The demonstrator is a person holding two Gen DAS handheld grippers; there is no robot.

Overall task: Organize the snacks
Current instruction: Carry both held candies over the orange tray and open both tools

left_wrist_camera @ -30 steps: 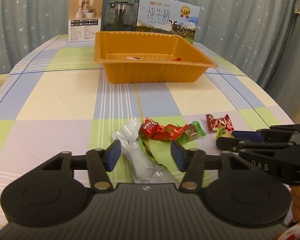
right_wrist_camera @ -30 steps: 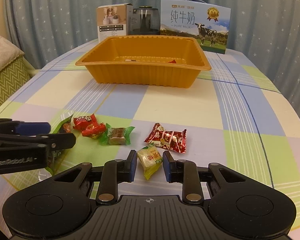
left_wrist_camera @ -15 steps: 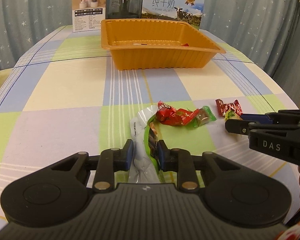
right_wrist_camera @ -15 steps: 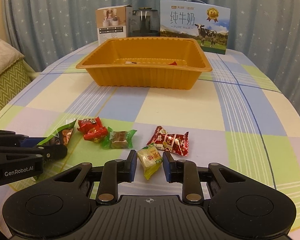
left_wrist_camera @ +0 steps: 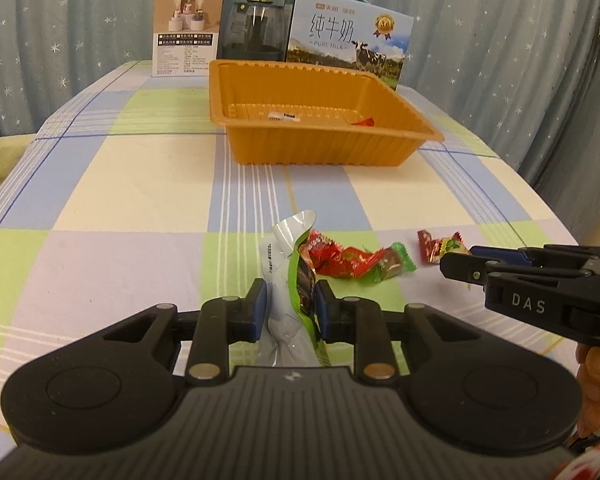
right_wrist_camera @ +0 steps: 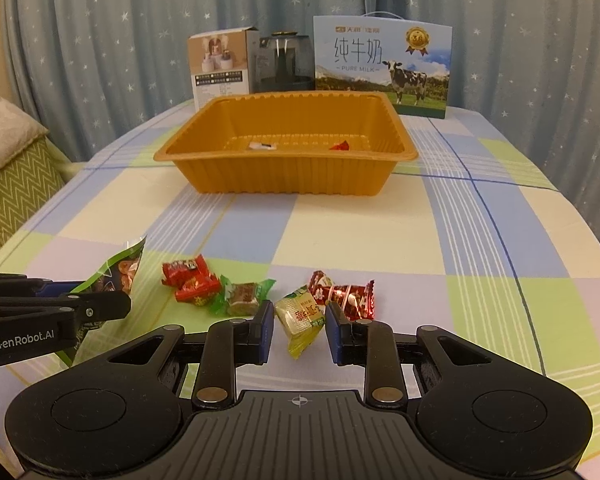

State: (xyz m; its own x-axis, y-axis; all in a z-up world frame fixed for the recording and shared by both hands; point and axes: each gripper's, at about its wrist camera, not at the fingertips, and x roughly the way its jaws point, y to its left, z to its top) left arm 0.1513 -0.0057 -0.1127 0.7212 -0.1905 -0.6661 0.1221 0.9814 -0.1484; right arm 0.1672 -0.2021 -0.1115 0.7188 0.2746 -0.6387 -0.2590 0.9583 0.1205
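Left wrist cam has my left gripper (left_wrist_camera: 290, 306) clenched on the green pouch (left_wrist_camera: 296, 280), both blue pads pressed into it. Those jaws were just closing and now they've got it pinched, with the silvery top of the pouch sticking up above them. It's at the near edge of the surface (left_wrist_camera: 140, 200), roughly mid-width.

Just past the pouch sit two red candies (left_wrist_camera: 336, 258) touching each other, then a green-wrapped candy (left_wrist_camera: 392, 266) right beside them. A red foil candy (left_wrist_camera: 436, 246) lies a bit further toward the right edge, partly behind the tip of my right gripper (left_wrist_camera: 456, 266).

On the right wrist cam, the right jaws sit narrow around a yellow candy (right_wrist_camera: 300, 318). From what I can see there's still a sliver of gap on both sides of it, so I'd call them not quite pressing; the candy's tail hangs down between the pads. The red foil candy is touching it on the far right side.

Orange tray (right_wrist_camera: 284, 178) sits in the middle of the surface, well apart from the candies. It has a small white piece (right_wrist_camera: 262, 146) and a red wrapper (right_wrist_camera: 340, 146) on its floor. Behind it along the far edge there's a beige box (right_wrist_camera: 220, 68), a dark jar (right_wrist_camera: 284, 62) and a milk carton (right_wrist_camera: 384, 68).
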